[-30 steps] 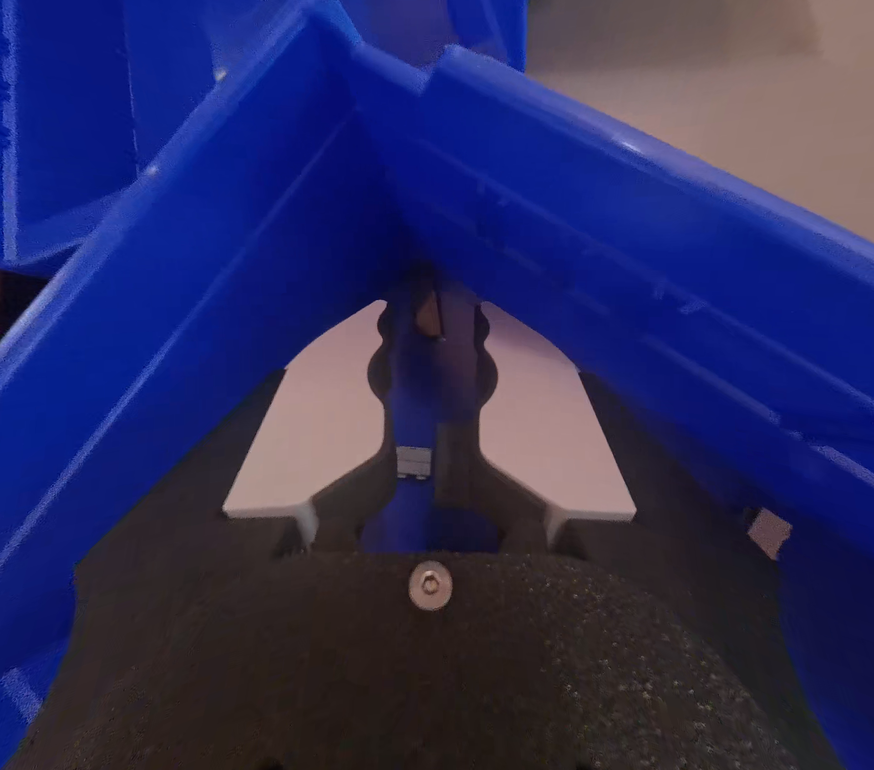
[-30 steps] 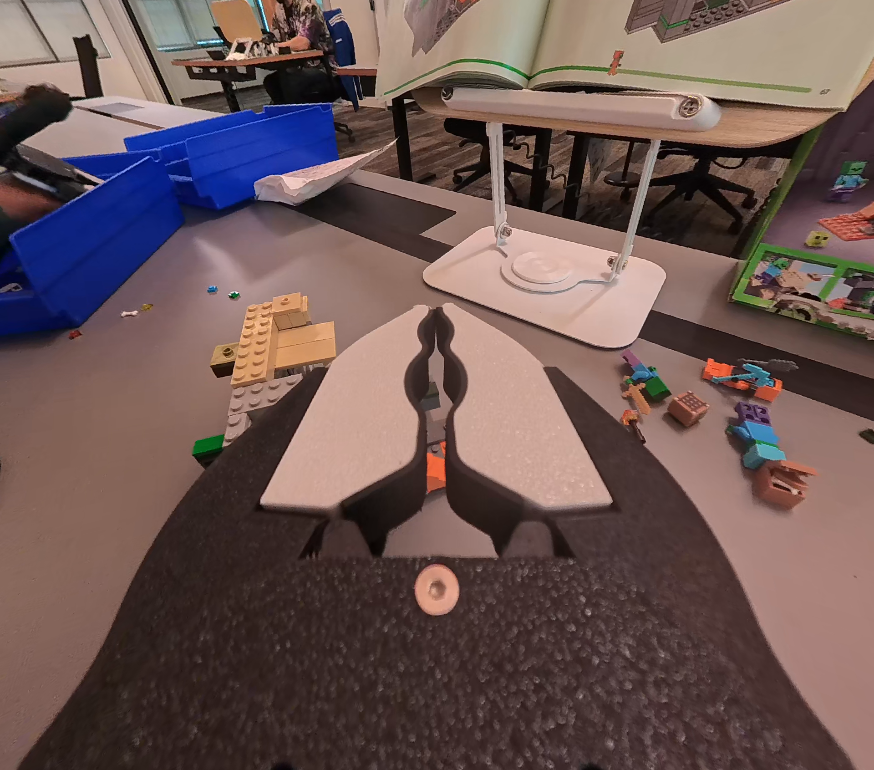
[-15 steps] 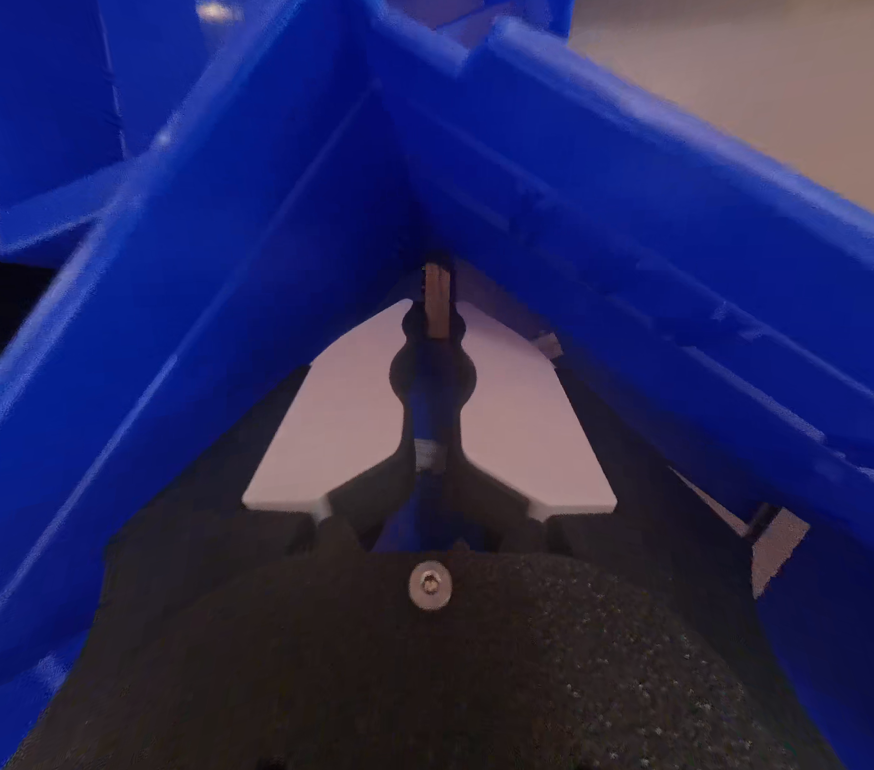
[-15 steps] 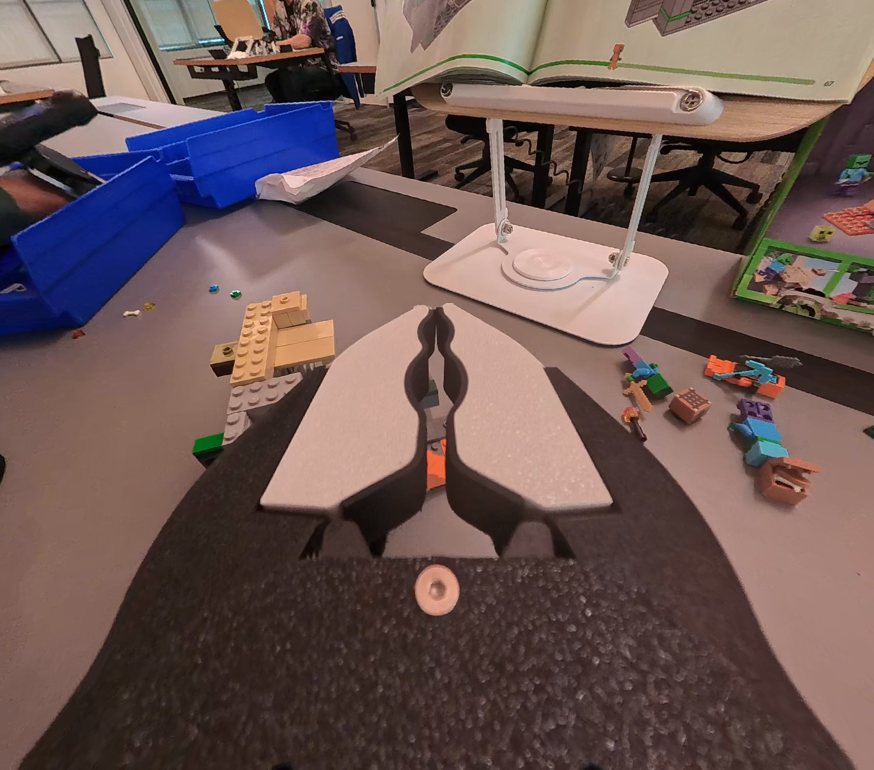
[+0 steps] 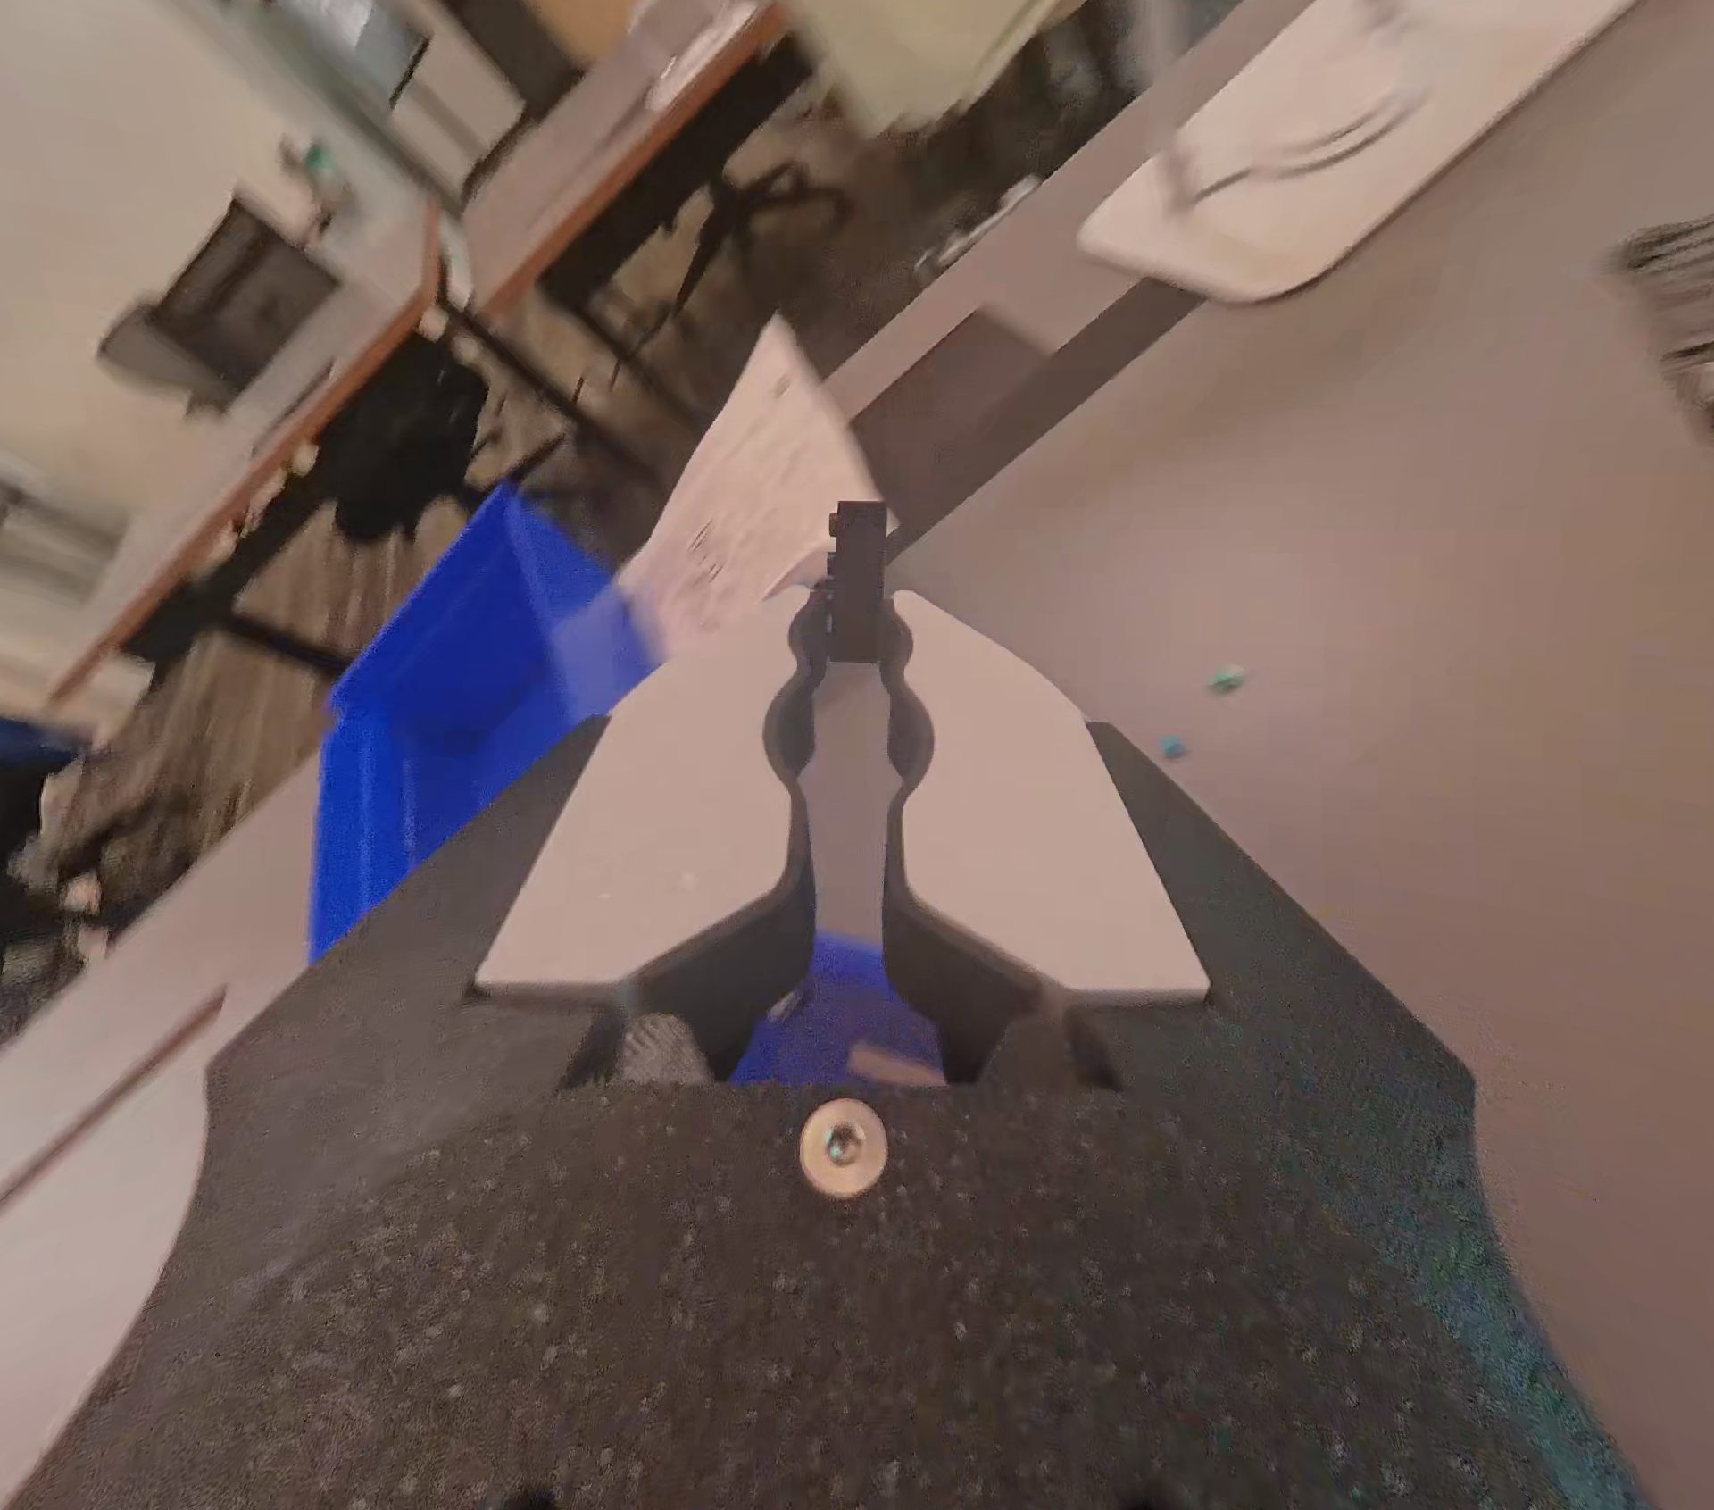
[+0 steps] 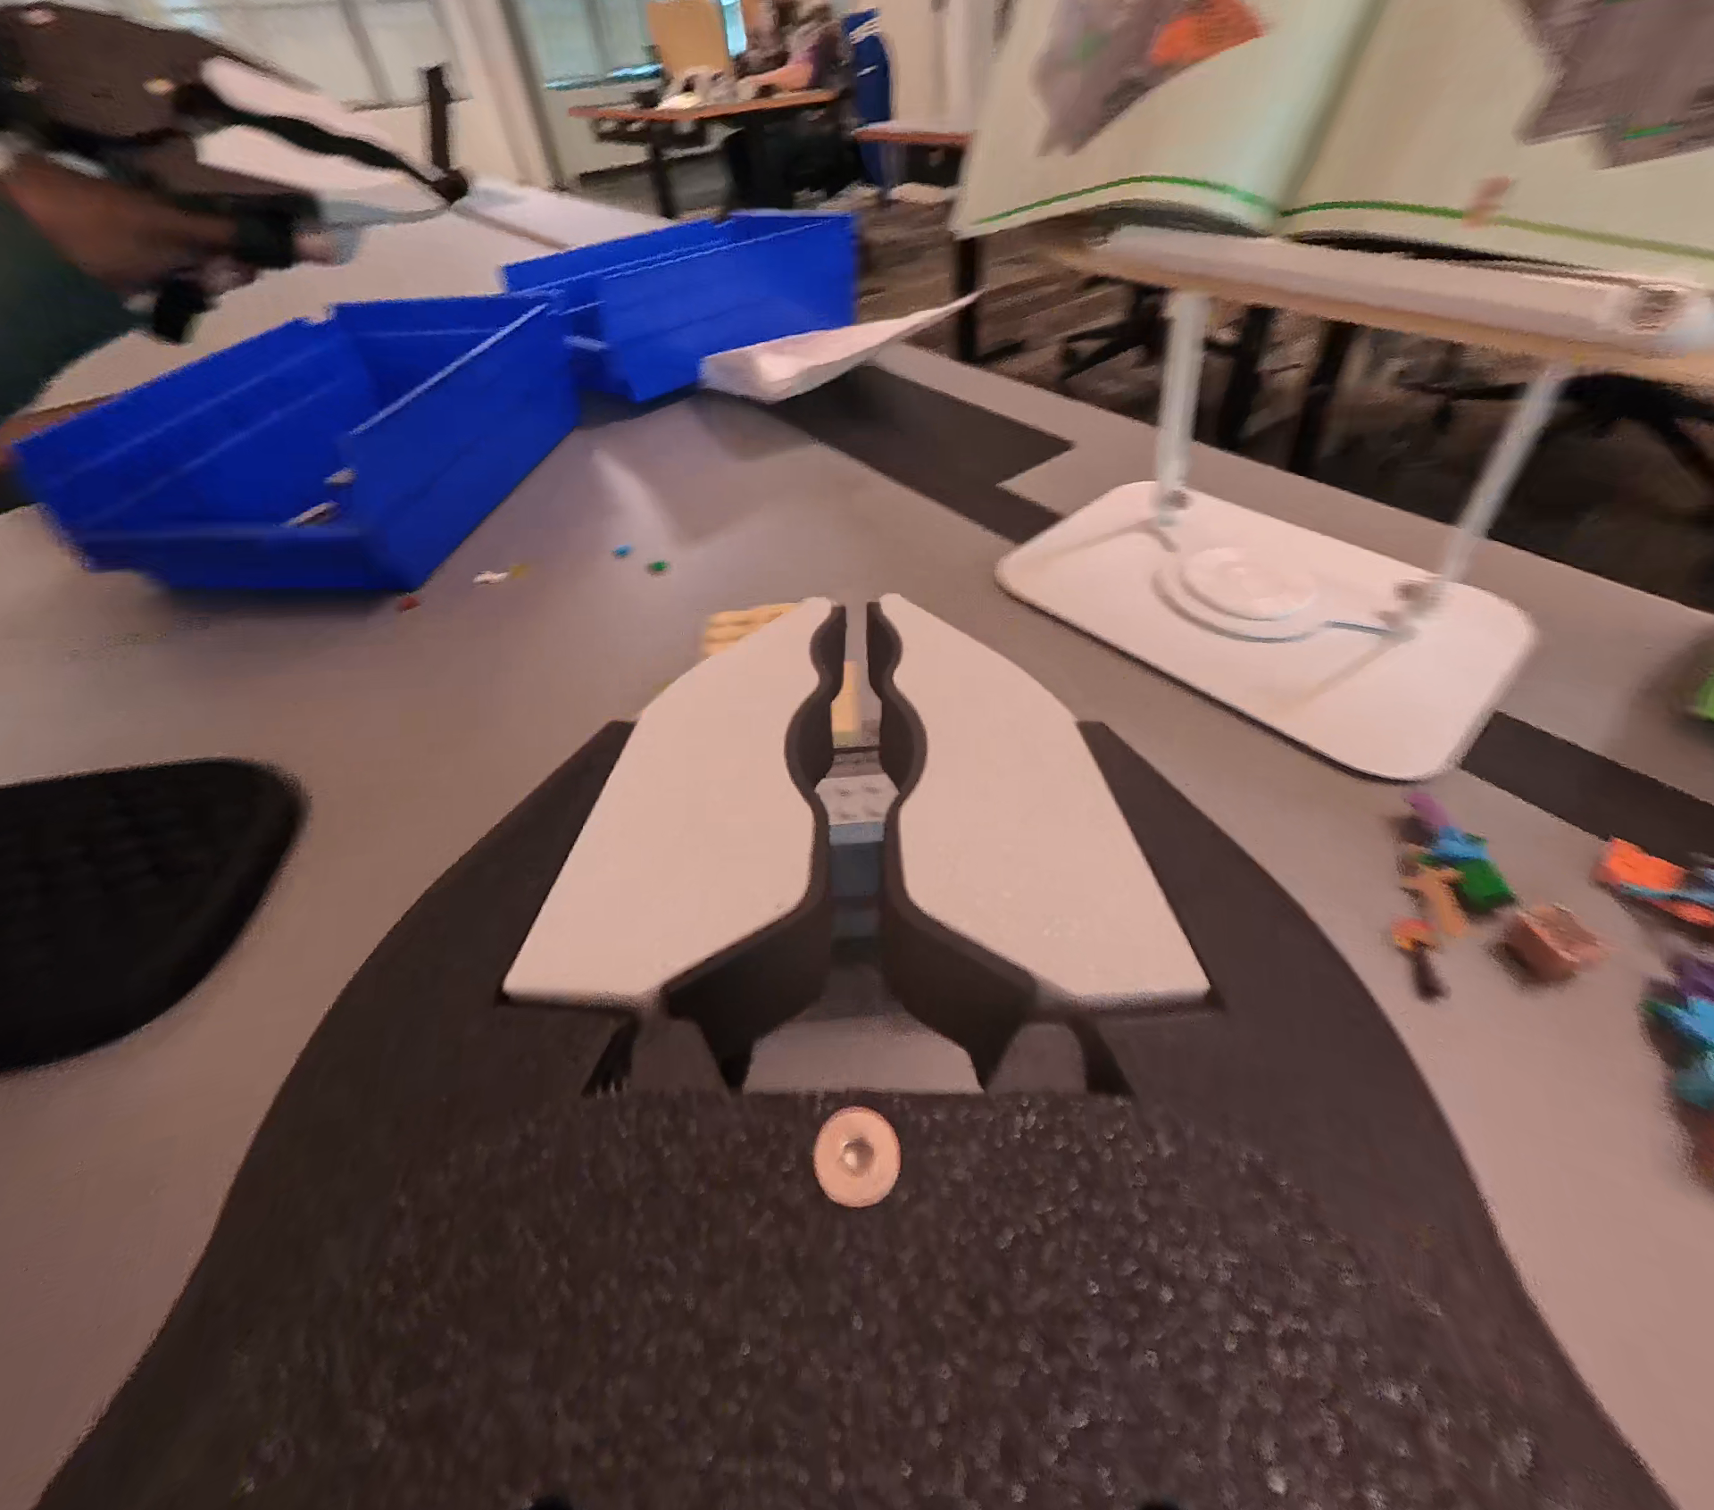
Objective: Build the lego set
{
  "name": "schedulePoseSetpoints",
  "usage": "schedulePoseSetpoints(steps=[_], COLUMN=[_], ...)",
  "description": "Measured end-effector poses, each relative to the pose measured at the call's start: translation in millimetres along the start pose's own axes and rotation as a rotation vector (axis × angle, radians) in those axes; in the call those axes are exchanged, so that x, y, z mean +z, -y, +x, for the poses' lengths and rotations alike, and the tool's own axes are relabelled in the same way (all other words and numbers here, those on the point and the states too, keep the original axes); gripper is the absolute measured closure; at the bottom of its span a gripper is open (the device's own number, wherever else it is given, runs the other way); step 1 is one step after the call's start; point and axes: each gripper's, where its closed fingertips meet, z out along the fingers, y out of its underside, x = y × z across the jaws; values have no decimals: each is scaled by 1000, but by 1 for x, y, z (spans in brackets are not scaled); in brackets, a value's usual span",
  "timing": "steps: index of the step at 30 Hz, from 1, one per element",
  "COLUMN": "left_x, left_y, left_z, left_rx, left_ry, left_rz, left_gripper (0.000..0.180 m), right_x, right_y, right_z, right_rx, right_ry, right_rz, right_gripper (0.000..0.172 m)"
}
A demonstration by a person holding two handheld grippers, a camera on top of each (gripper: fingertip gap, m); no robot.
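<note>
The left gripper (image 5: 856, 621) is closed on a small black brick (image 5: 858, 584), its fingertips (image 5: 809, 635) pressed to the brick's two sides. The brick's long axis runs forward along the fingers, its far end sticking out past the tips and its studs facing left. It is held in the air above the grey table (image 5: 1345, 630), with a blue bin (image 5: 436, 686) and a sheet of white paper (image 5: 761, 501) behind it. The right gripper (image 6: 857, 617) has its jaws slightly apart, gripping nothing, over a tan and grey brick build (image 6: 742, 624) on the table, near a white stand base (image 6: 1261, 621).
</note>
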Motion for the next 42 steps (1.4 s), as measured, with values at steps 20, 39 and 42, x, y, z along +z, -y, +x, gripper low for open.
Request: schedulePoseSetpoints(steps=[20,39,42], left_x=[-26,-66,-65], left_y=[142,155,154], left_z=[292,328,332], left_rx=[416,-233,-209], left_ry=[-407,-1092,-1095], left_rz=[499,555,547], left_gripper=[169,163,166], right_x=[-8,-47,-49], right_y=[-5,-5,-8], right_z=[-103,-129,-128], right_rx=[359,-55,-59], right_ry=[463,597,600], right_rz=[-239,29,31], right_gripper=[147,164,164])
